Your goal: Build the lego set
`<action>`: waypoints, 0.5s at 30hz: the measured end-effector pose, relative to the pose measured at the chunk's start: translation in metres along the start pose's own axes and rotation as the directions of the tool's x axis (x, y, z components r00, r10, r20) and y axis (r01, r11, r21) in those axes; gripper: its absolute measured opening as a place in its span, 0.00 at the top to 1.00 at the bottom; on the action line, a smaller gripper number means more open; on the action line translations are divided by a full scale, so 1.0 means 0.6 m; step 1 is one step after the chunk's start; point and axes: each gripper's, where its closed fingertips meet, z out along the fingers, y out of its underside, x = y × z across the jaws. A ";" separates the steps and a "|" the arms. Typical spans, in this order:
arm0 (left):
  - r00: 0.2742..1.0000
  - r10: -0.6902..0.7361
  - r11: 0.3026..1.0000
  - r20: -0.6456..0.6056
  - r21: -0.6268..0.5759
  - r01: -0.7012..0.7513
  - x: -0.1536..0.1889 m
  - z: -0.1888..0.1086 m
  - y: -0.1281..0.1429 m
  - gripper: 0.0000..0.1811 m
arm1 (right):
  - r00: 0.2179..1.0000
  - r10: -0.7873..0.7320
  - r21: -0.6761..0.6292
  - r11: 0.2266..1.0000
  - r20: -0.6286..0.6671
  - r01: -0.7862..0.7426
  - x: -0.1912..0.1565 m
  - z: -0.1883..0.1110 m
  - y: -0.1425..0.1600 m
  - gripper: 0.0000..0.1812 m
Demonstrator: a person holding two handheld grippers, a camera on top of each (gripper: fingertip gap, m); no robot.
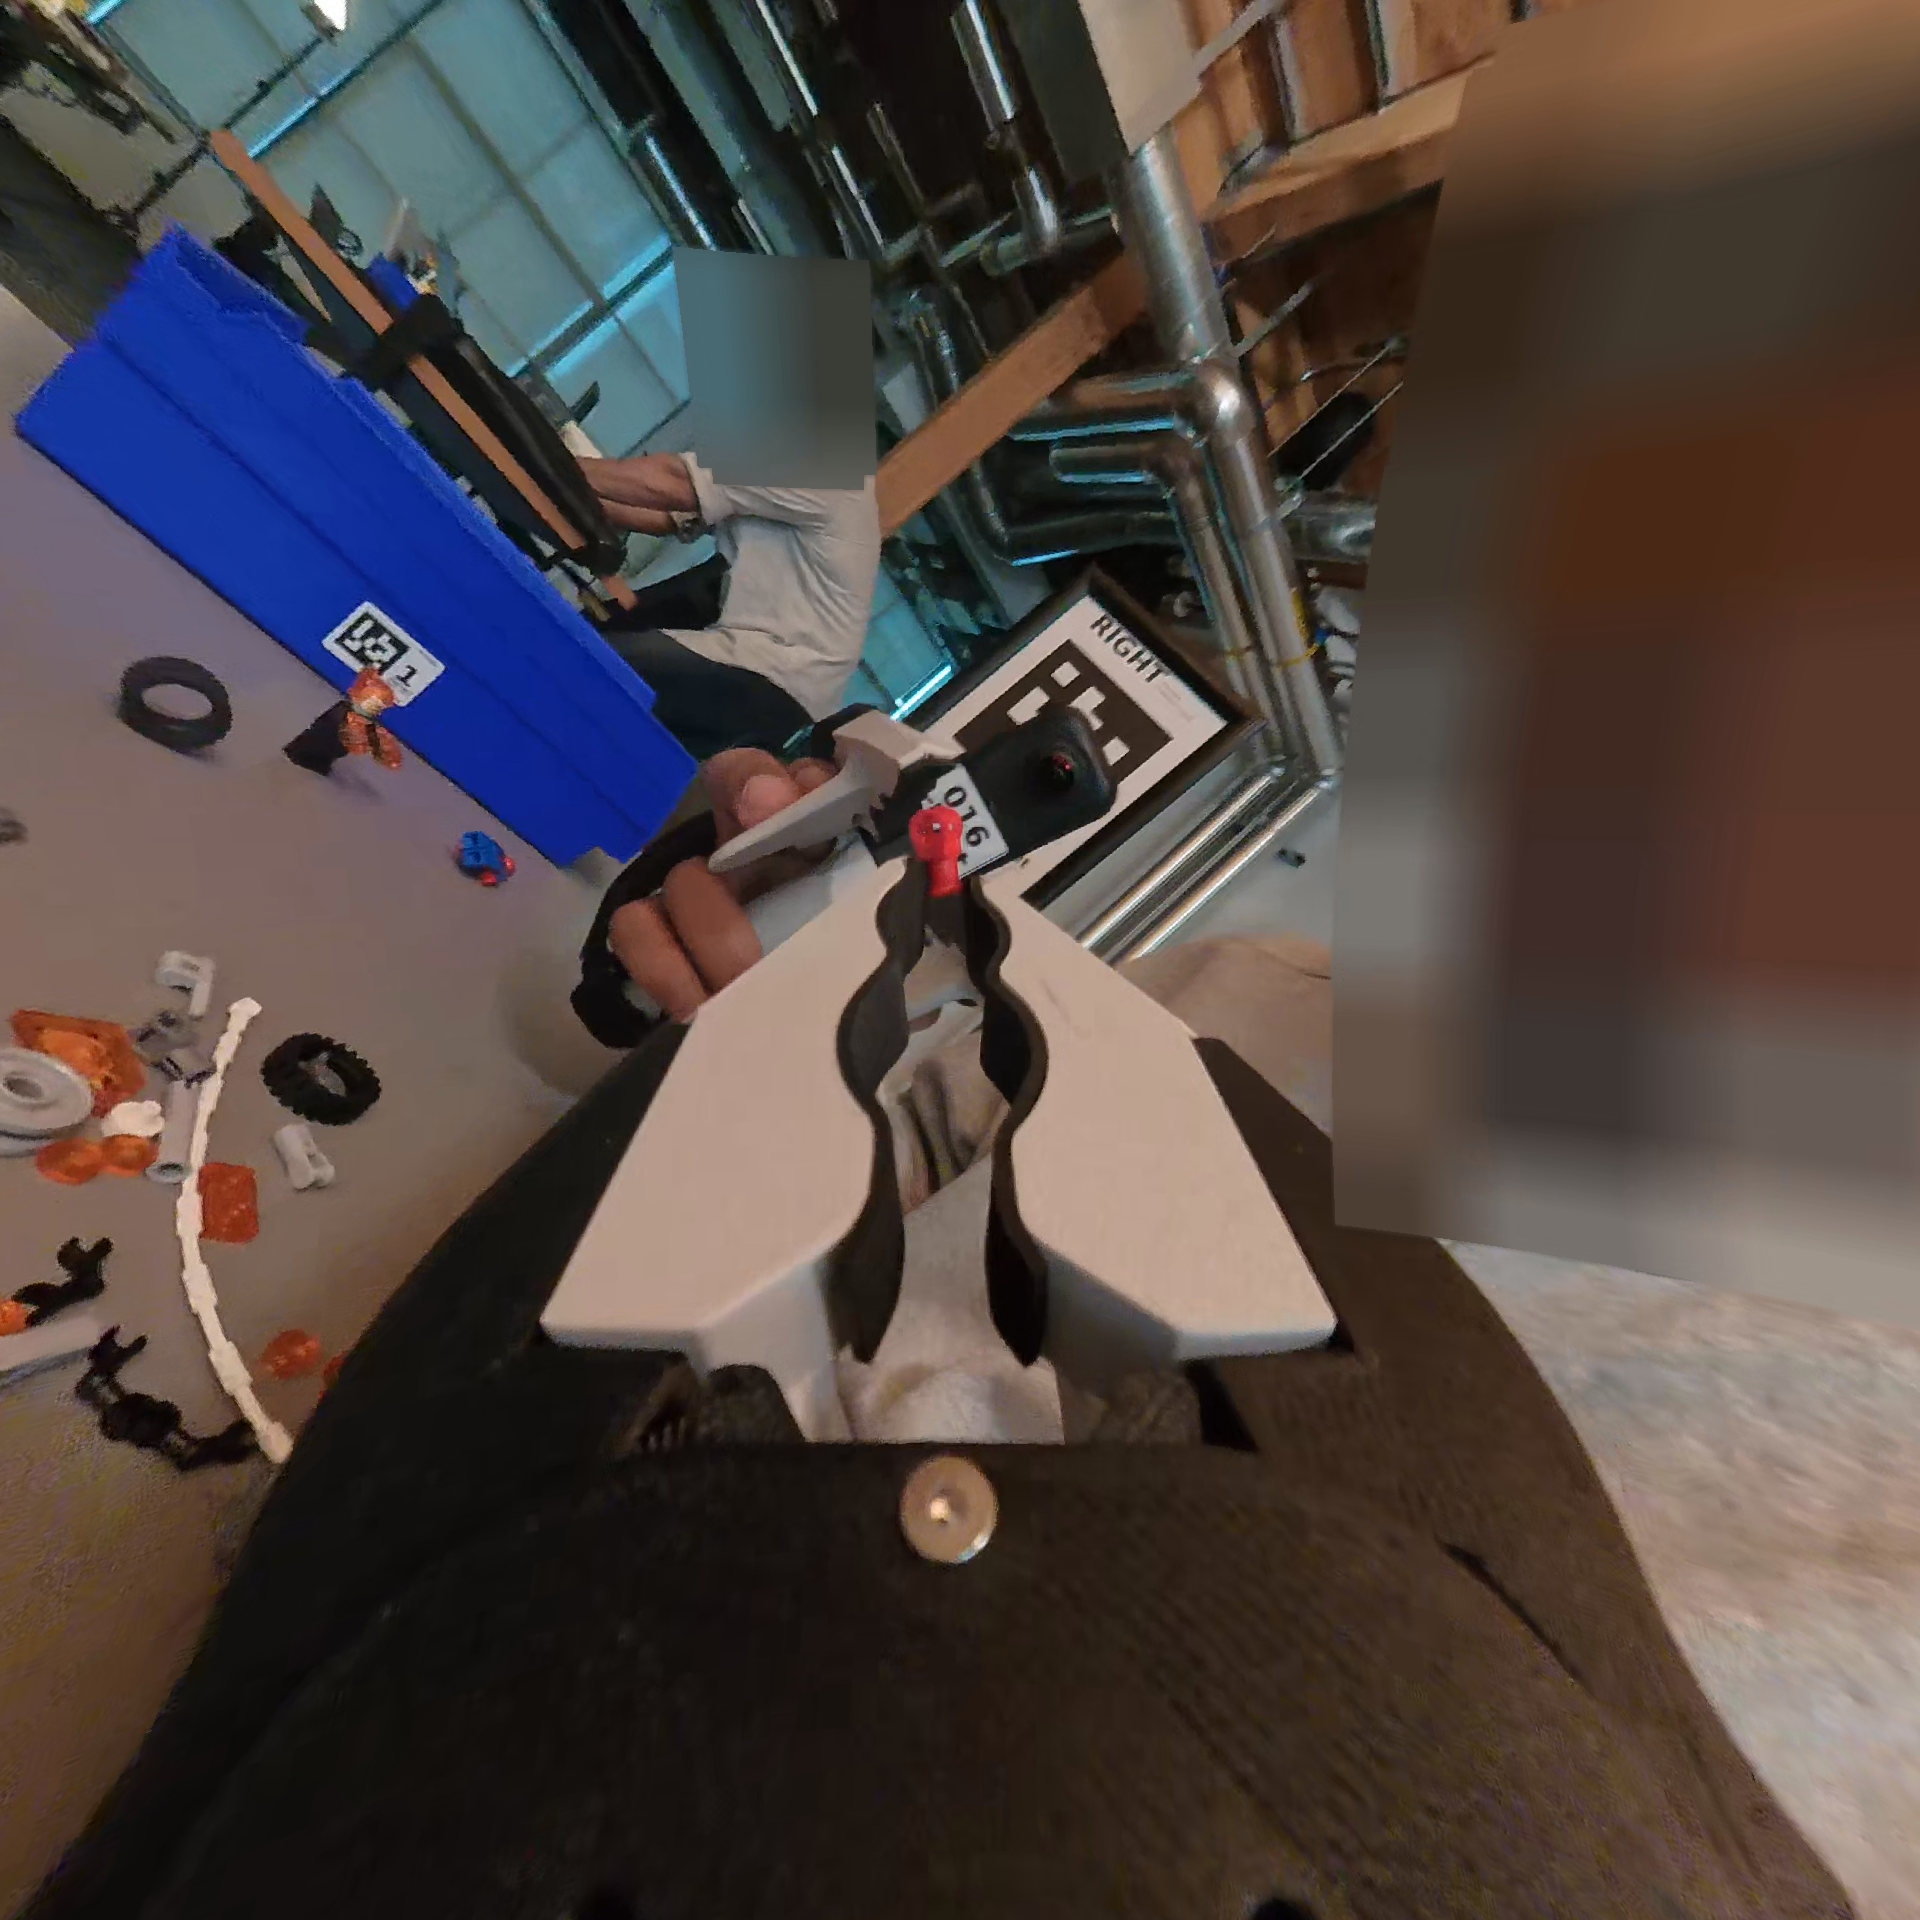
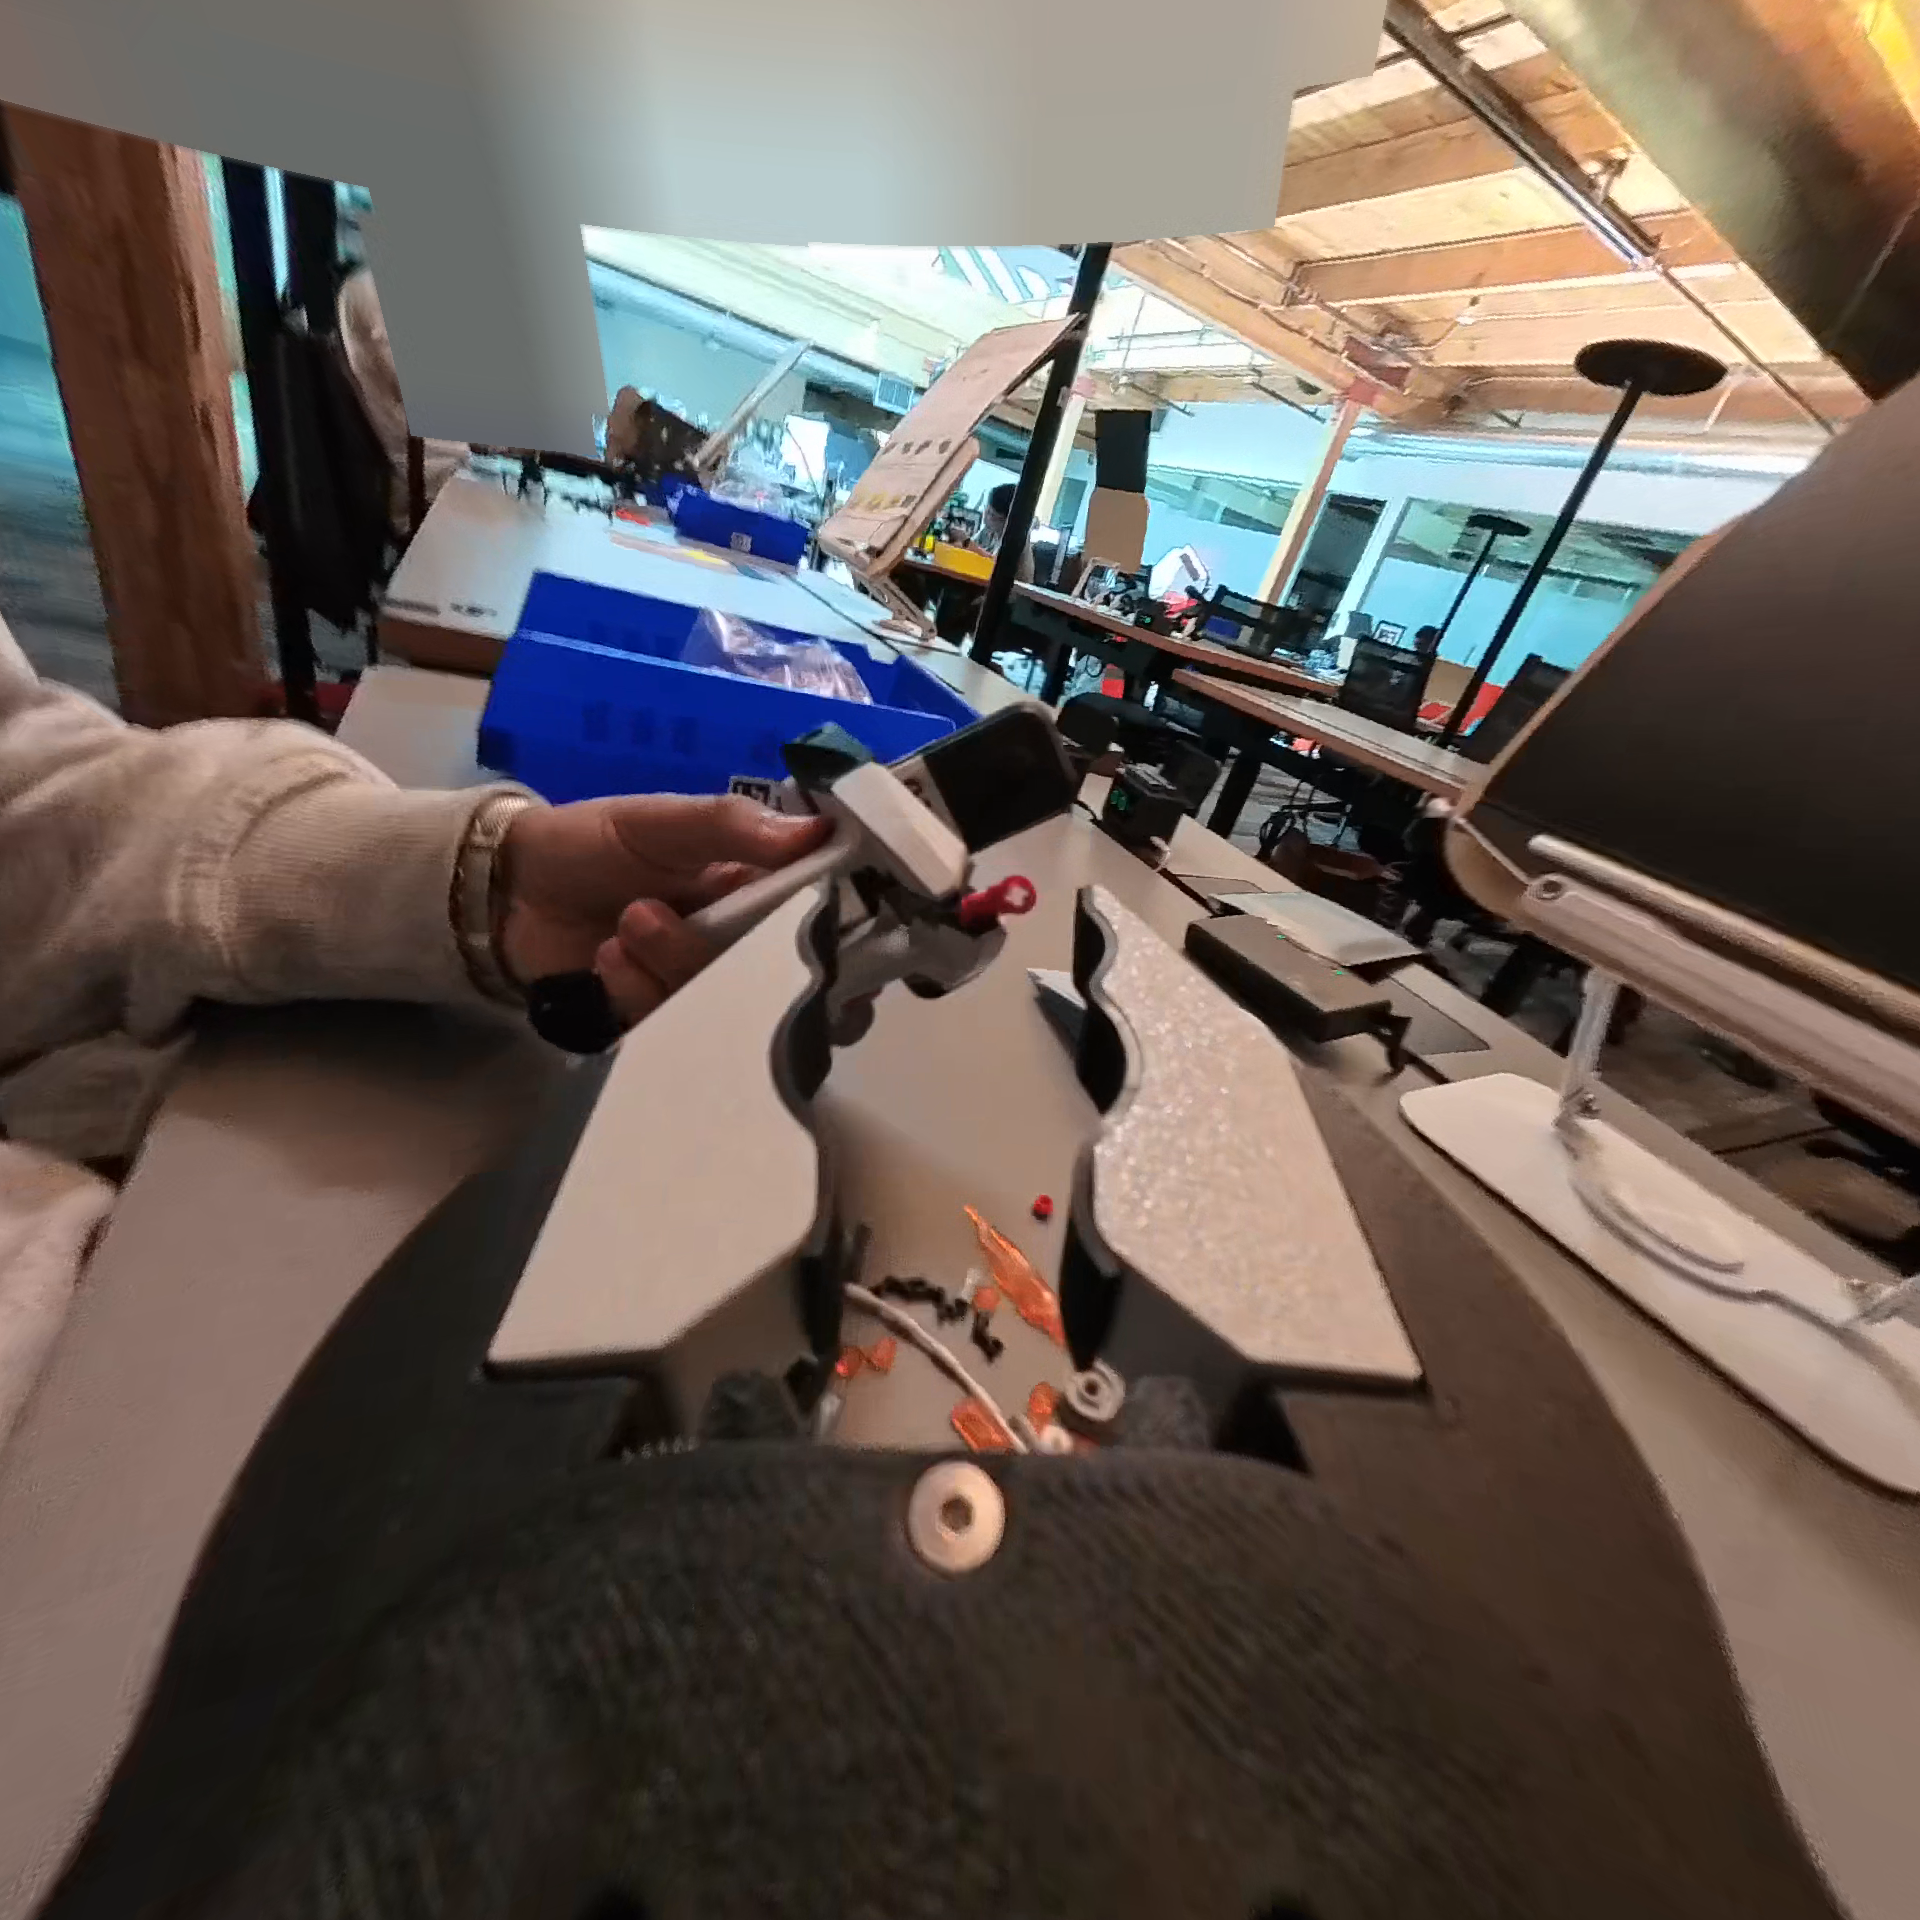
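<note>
My left gripper [image 1: 941, 902] is shut on a small red Lego pin [image 1: 940, 844] that sticks out beyond its fingertips, held up in the air. In the right wrist view the left gripper [image 2: 961, 914] shows with the red pin [image 2: 1000, 900] in its tips, just ahead of my right gripper's fingers. My right gripper [image 2: 951, 935] is open with nothing between its pads. It shows farther off in the left wrist view [image 1: 831, 810], held by a hand. Loose Lego parts lie on the grey table [image 1: 436, 935].
On the table lie two black tyres [image 1: 175, 703] [image 1: 320, 1077], a minifigure [image 1: 358, 717], a small blue piece [image 1: 483, 857], orange pieces [image 1: 227, 1200] and a white curved strip [image 1: 213, 1226]. A blue bin [image 1: 343, 520] stands behind. A monitor stand [image 2: 1621, 1174] is on the right. My left and right fingertips are right by each other. The minifigure [image 1: 358, 717] is about equally far from each gripper, around 25 cm.
</note>
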 end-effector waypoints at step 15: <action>0.998 -0.014 0.997 0.064 -0.079 0.019 -0.019 0.005 0.024 0.97 | 0.946 -0.316 -0.148 0.941 -0.072 0.303 -0.002 0.000 0.030 0.89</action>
